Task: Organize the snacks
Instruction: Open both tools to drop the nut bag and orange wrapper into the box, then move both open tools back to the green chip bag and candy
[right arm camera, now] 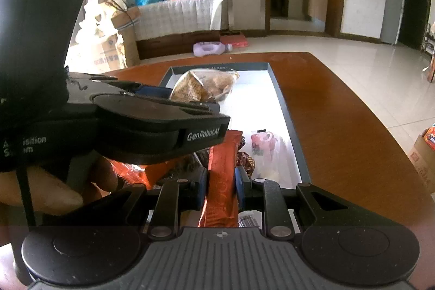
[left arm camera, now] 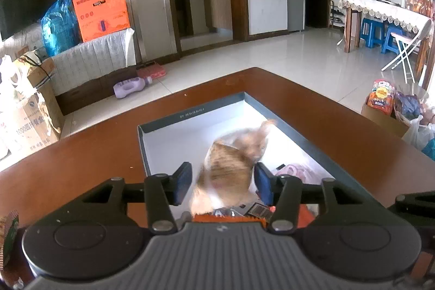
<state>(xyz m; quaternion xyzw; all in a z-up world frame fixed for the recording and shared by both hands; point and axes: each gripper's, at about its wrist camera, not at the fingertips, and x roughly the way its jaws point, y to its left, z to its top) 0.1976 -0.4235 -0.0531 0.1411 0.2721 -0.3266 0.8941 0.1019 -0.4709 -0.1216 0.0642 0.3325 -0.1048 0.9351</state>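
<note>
A shallow box (left arm camera: pixel 190 110) with a dark rim and white floor lies on the brown table (left arm camera: pixel 312 105); it also shows in the right wrist view (right arm camera: pixel 288 110). My left gripper (left arm camera: pixel 223 182) is open, its blue pads apart, and a clear bag of brown snacks (left arm camera: pixel 231 162) is blurred between them over the box. The same bag (right arm camera: pixel 206 86) shows just past the left gripper in the right wrist view. My right gripper (right arm camera: pixel 221 182) is shut on an orange snack packet (right arm camera: pixel 221 181) over the box's near end. A pink packet (right arm camera: pixel 263 143) lies in the box.
An orange packet (left arm camera: pixel 228 218) and a pink one (left arm camera: pixel 296 171) lie at the box's near end. Cardboard boxes with snack bags (left arm camera: pixel 386 105) stand on the floor to the right. A purple bottle (left arm camera: pixel 133 86) lies on the floor beyond the table.
</note>
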